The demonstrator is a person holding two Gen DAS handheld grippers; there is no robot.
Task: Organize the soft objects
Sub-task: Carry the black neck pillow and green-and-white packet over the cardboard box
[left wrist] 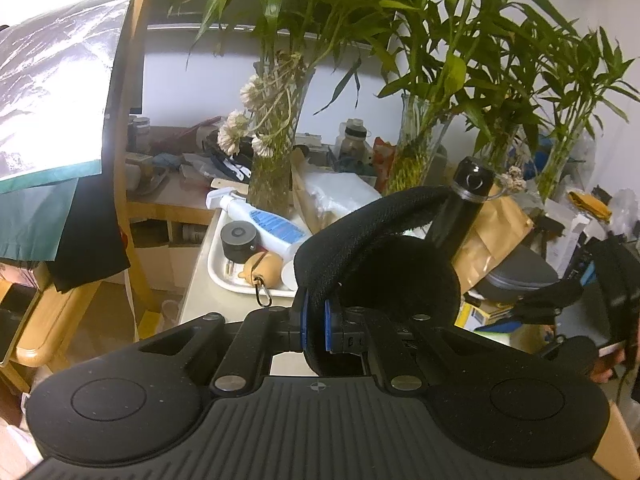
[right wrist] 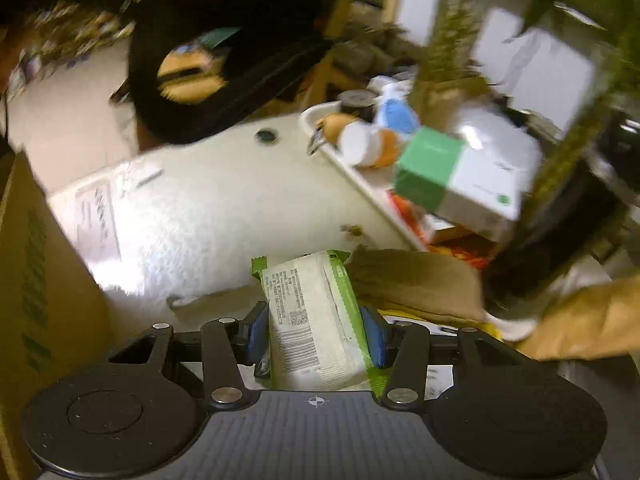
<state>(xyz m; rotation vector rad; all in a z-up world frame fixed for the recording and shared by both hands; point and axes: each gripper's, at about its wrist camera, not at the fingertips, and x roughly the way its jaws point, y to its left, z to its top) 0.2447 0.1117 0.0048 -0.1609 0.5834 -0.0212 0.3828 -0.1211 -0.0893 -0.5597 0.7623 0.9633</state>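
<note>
My left gripper (left wrist: pixel 317 322) is shut on the headband of a pair of black earmuffs (left wrist: pixel 396 280). The band arcs up and to the right, and a fluffy ear pad hangs just beyond the blue pads. In the right wrist view my right gripper (right wrist: pixel 316 330) is shut on a soft green-and-white wipes pack (right wrist: pixel 308 292). The pack stands on end between the pads, lifted over the white table (right wrist: pixel 220 200). The earmuffs (right wrist: pixel 224 40) show again as a dark blur at that view's upper left.
A white tray (left wrist: pixel 216 266) holds a spray bottle (left wrist: pixel 260 218), a round dark puck and a tan pouch. Vases of green plants (left wrist: pixel 276 152) crowd behind. A black cylinder (left wrist: pixel 464 208) stands close to the earmuffs. A cardboard box (right wrist: pixel 40 280), a green-white carton (right wrist: pixel 456 176) and a brown paper bag (right wrist: pixel 416 284) surround the pack.
</note>
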